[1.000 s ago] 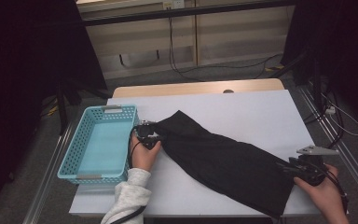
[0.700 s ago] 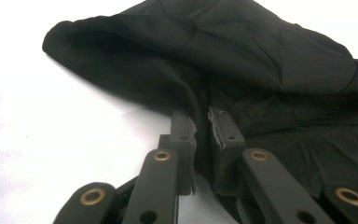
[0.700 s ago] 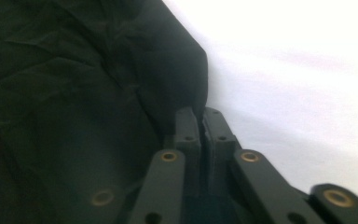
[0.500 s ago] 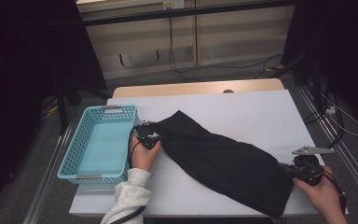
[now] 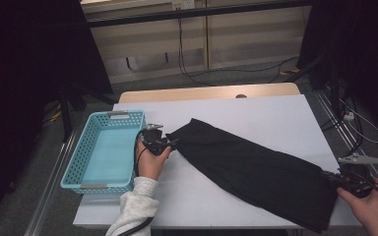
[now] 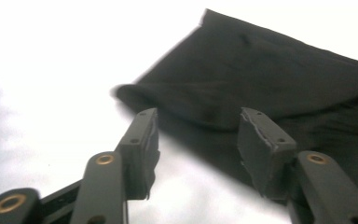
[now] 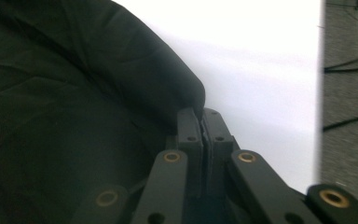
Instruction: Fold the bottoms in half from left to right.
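The black cloth (image 5: 256, 172) lies stretched slantwise across the bench (image 5: 275, 113), the right tongs (image 5: 330, 178) clamped on its near-right corner while the left tongs (image 5: 174, 143) have just been opening off its far-left end, nothing pinched, so any folding remains.

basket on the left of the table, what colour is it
Light blue, with walls full of small holes. The basket shows best in the high view.

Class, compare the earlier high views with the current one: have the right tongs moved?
Yes. The right tongs, shut on the black cloth, have shifted rightward, nearer the table's right edge and farther from the blue basket.
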`<state>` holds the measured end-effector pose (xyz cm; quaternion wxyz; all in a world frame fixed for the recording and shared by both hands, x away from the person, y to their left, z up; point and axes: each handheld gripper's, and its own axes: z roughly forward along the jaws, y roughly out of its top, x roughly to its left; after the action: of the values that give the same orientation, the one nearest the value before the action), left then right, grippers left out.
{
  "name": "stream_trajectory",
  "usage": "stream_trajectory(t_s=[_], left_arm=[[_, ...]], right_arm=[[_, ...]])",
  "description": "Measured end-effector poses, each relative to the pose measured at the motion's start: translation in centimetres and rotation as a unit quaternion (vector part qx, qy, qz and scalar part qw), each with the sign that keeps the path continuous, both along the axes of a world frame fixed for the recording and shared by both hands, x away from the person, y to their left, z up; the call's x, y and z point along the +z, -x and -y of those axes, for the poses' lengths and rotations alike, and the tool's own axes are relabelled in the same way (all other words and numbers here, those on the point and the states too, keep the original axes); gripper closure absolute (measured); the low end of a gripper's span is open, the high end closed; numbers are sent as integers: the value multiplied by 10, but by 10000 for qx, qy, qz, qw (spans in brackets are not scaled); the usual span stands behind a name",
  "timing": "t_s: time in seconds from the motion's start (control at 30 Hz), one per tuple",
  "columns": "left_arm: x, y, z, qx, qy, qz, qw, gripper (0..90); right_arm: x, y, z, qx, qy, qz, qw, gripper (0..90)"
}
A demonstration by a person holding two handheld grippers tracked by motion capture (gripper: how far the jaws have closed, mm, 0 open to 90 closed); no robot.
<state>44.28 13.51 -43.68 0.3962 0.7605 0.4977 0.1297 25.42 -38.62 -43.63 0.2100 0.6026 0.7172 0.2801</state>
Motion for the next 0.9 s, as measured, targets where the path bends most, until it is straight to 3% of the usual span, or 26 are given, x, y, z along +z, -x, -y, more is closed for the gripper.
stream_trajectory(t_s=[0.07,0.1,0.17,0.4,0.63,0.9], left_arm=[[0,-1,1,-46,-25,39,10000,447],[0,-2,3,-95,-42,54,9999,446],[-1,-3,5,-167,0,119,9998,436],[-4,-10,7,-247,126,165,9995,404],[-4,-5,4,-332,11,71,9994,330],[1,7,4,-456,-89,82,9989,268]], right_arm=[[-2,0,6,-48,-136,-90,9999,857],[-3,-1,6,18,-206,-111,9997,802],[-6,-4,1,51,-64,-35,10000,683],[1,-20,-32,462,-14,172,9988,469],[3,-42,-73,873,-91,308,9957,374],[4,-92,-132,1271,-193,547,9902,407]])
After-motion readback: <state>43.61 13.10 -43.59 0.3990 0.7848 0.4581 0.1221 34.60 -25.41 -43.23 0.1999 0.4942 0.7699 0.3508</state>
